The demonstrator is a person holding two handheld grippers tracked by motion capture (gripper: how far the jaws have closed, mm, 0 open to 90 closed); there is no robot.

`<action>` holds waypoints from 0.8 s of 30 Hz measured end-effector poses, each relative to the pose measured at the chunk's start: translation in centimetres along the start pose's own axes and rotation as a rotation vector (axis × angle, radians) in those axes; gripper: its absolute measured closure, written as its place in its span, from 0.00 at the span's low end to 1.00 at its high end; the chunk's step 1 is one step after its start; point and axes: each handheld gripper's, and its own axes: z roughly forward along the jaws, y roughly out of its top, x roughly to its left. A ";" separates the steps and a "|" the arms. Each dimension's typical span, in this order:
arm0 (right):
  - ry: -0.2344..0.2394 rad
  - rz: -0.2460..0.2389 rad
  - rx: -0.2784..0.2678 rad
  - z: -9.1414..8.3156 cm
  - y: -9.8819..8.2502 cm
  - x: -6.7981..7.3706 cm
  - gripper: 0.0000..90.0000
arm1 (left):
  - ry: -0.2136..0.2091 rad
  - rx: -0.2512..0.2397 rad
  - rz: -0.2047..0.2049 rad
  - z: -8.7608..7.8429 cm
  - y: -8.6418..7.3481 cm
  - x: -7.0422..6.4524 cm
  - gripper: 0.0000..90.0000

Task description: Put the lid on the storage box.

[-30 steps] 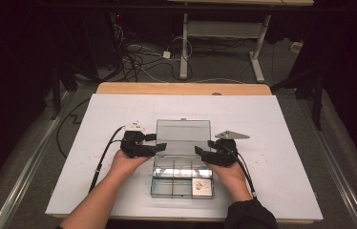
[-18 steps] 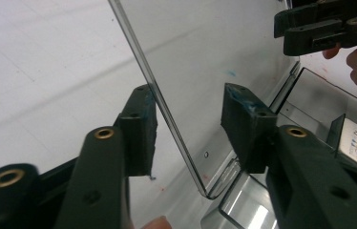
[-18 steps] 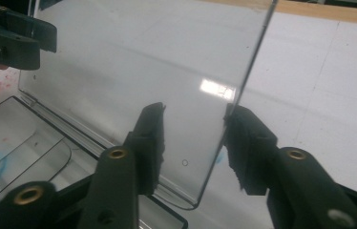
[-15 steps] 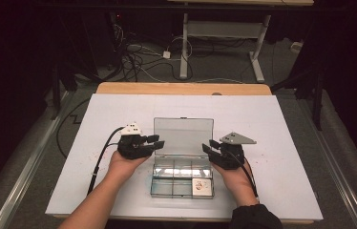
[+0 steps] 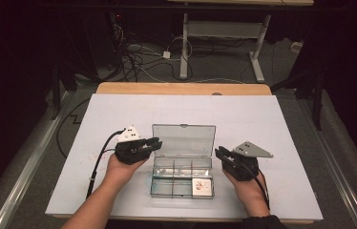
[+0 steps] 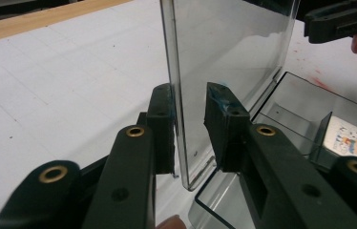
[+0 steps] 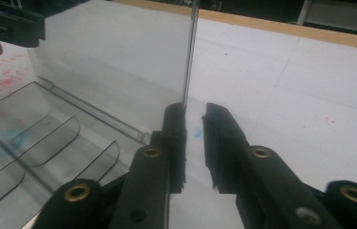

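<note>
Two grippers stand at the sides of a clear plastic box [image 5: 182, 167] in the high view, on the white table [image 5: 286, 124], near its front edge. The lid [image 5: 183, 140] stands upright at the far side of the box, so the opening seems done; I judge that what is left is to close it again or to work with the compartments. One compartment, at the front right, holds a small card [image 5: 200, 186] with a picture. The left gripper [image 5: 153, 143] is at the left edge of the lid, held by a hand with the forearm coming from the bottom, and points toward the box. The right gripper [image 5: 218, 152] is just beside the right end of the box and points inward too.

From the left gripper view, the lid's edge [image 6: 176, 90] stands between the two black jaws. They have just been closing; the left finger [image 6: 162, 119] lies at the lid, the right one [image 6: 222, 114] is still apart from it, so it is no firm pinch yet. The card [image 6: 353, 138] lies in the tray to the right.

From the right gripper view, the jaws have also been closing and are now nearly together. The other edge of the lid [image 7: 191, 52] rises just behind the left finger [image 7: 175, 129]; I cannot tell if it touches. Nothing is between the jaws.
</note>
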 end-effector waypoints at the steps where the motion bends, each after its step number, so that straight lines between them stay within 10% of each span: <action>1: 0.005 -0.002 -0.006 -0.3 -0.2 0.0 0.90 | -0.002 -0.001 -0.005 -0.1 0.0 -0.1 0.80; 24: 0.172 -0.054 0.024 -1.1 -1.7 2.7 0.99 | -0.003 0.025 -0.026 -2.1 -1.8 -2.0 0.75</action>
